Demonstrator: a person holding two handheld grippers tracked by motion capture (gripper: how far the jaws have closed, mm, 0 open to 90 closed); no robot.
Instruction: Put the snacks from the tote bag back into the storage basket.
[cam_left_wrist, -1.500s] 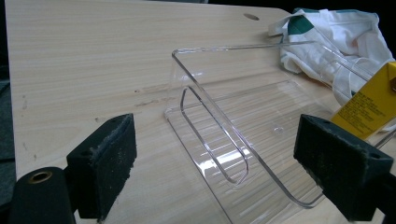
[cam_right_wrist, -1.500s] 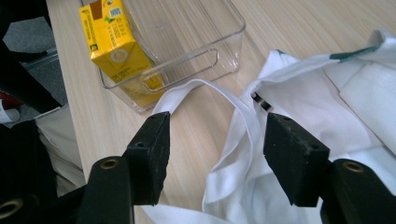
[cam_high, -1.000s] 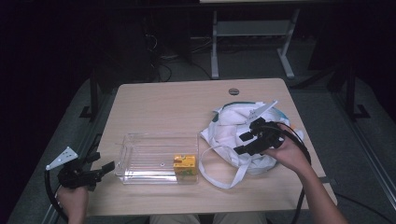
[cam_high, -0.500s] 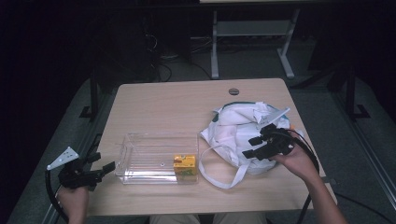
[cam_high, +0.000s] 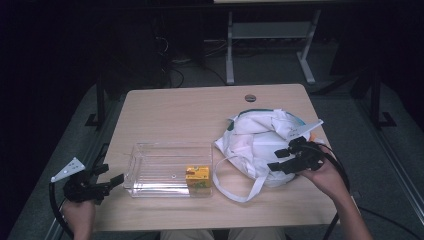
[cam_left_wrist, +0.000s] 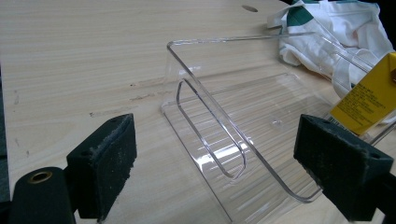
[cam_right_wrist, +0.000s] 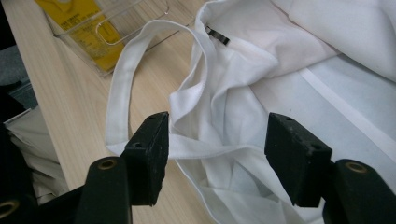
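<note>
1. Right gripper (cam_high: 278, 160): jaws stand apart at a middling width, nothing clamped. In the right gripper view the white cloth bag (cam_right_wrist: 299, 88) lies between and just beyond the jaws, its folded mouth edge close to the left pad; the pads do not press on it.

2. White cloth bag, seen from the high view (cam_high: 260, 145): slumped on the counter (cam_high: 185, 110) directly under and ahead of the right gripper. Its strap (cam_right_wrist: 122, 88) loops out toward the far side of the jaws, flat on the counter.

3. Beyond the strap: a clear plastic bin (cam_high: 170, 167) holding one yellow carton (cam_high: 197, 176) at the end nearest the bag.

4. Left gripper (cam_high: 112, 182): jaws wide, empty, hovering off the bin's far end; the bin wall (cam_left_wrist: 224, 140) sits just ahead, untouched.

5. Judgement on progress: one carton appears to be already in the bin. The bag bulges, so more may remain inside; contents cannot be seen. The step in hand looks like taking hold of the bag's opening. Grasp not yet made; the bulk of the work appears outstanding.
</note>
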